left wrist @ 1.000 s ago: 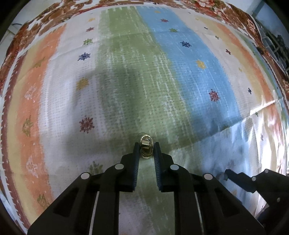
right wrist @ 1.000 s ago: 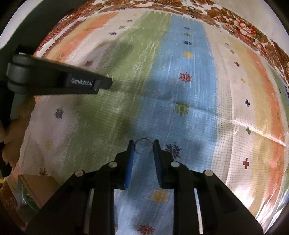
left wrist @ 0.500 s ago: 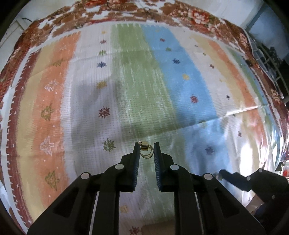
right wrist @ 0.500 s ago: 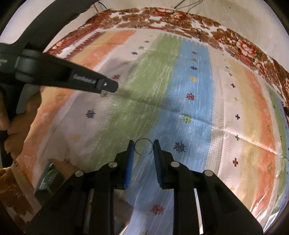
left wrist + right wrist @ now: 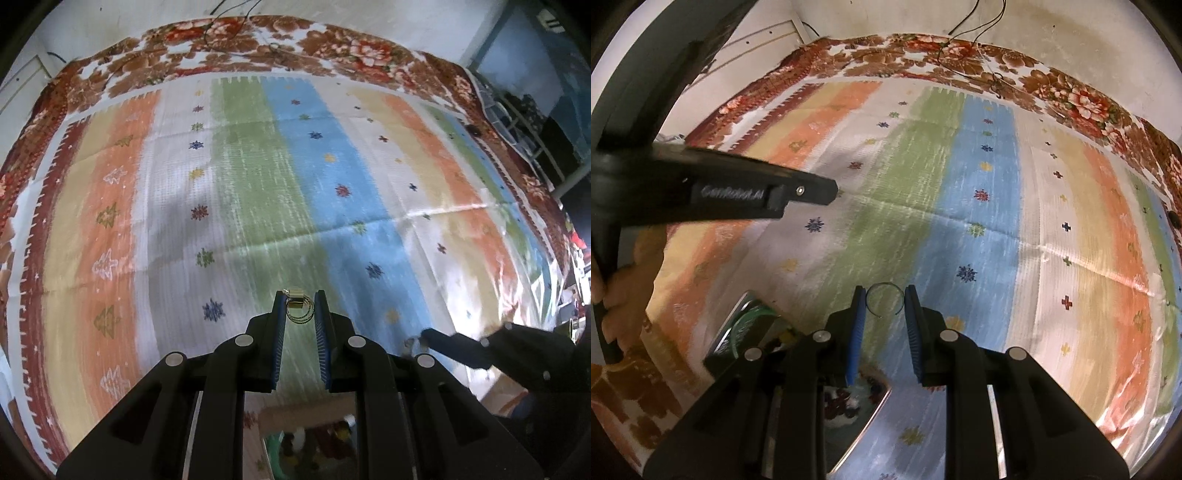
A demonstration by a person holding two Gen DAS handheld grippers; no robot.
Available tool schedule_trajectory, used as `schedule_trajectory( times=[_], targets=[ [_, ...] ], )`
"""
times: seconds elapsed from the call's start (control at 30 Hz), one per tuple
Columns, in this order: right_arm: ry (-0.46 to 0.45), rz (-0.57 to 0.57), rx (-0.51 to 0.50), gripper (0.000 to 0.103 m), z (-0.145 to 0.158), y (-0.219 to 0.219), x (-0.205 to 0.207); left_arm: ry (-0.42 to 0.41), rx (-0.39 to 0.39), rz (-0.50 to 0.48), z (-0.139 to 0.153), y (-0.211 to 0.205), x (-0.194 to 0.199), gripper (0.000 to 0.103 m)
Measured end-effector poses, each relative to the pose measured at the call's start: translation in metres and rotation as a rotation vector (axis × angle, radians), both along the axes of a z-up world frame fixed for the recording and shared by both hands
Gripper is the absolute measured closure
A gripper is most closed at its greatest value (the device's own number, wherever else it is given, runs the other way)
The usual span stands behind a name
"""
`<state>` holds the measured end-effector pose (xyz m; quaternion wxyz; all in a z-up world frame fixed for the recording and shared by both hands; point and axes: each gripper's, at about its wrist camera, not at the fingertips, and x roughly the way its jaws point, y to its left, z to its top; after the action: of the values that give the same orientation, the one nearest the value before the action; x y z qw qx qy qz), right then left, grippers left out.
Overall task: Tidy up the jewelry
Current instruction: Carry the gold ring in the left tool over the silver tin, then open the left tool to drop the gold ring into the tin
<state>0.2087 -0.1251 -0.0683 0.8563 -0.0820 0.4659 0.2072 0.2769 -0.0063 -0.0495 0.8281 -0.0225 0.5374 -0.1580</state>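
**Q:** Gold, the piece in my left gripper (image 5: 299, 308)?

**A:** Yes: a gold earring (image 5: 298, 307), thin hoops under a small block, pinched near the fingertips and carried clear of the striped cloth (image 5: 258, 192). I hold it at the tips so the hoops hang free.

**Q:** And the right gripper (image 5: 884, 301)?

**A:** It is pressed onto a thin wire ring (image 5: 884, 298), open at the bottom and spanning the gap between the pads, also lifted above the cloth.

**Q:** Where do they go?

**A:** Probably into the open box (image 5: 857, 402) at the cloth's near edge, below both grippers; its contents are too blurred to name.
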Motion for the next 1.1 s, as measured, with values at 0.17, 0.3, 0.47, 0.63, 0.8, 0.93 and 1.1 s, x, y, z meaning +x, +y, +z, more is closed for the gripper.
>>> schedule_trajectory(
  times=[0.17,0.3,0.47,0.63,0.8,0.93,1.1],
  targets=[
    [-0.002,0.009,0.039,0.080,0.008,-0.005,-0.018,-0.040,-0.032,-0.016,0.014,0.002,-0.033,0.088],
    [0.000,0.031,0.064,0.080,0.010,-0.006,-0.037,-0.069,-0.054,-0.040,0.022,0.003,-0.063,0.088],
    [0.011,0.049,0.082,0.080,0.009,-0.007,-0.056,-0.065,-0.125,-0.042,0.022,0.016,-0.089,0.088],
    [0.008,0.049,0.085,0.080,0.009,-0.009,-0.063,-0.069,-0.157,-0.041,0.020,0.030,-0.106,0.088],
    [0.003,0.052,0.094,0.080,0.012,-0.010,-0.065,-0.056,-0.200,-0.051,0.018,0.034,-0.111,0.088],
    [-0.009,0.045,0.109,0.059,0.015,-0.015,-0.068,-0.065,-0.207,-0.052,0.020,0.036,-0.112,0.077],
    [-0.029,0.063,0.103,0.043,0.020,-0.026,-0.078,-0.109,-0.192,-0.078,0.023,0.041,-0.122,0.044]
  ],
)
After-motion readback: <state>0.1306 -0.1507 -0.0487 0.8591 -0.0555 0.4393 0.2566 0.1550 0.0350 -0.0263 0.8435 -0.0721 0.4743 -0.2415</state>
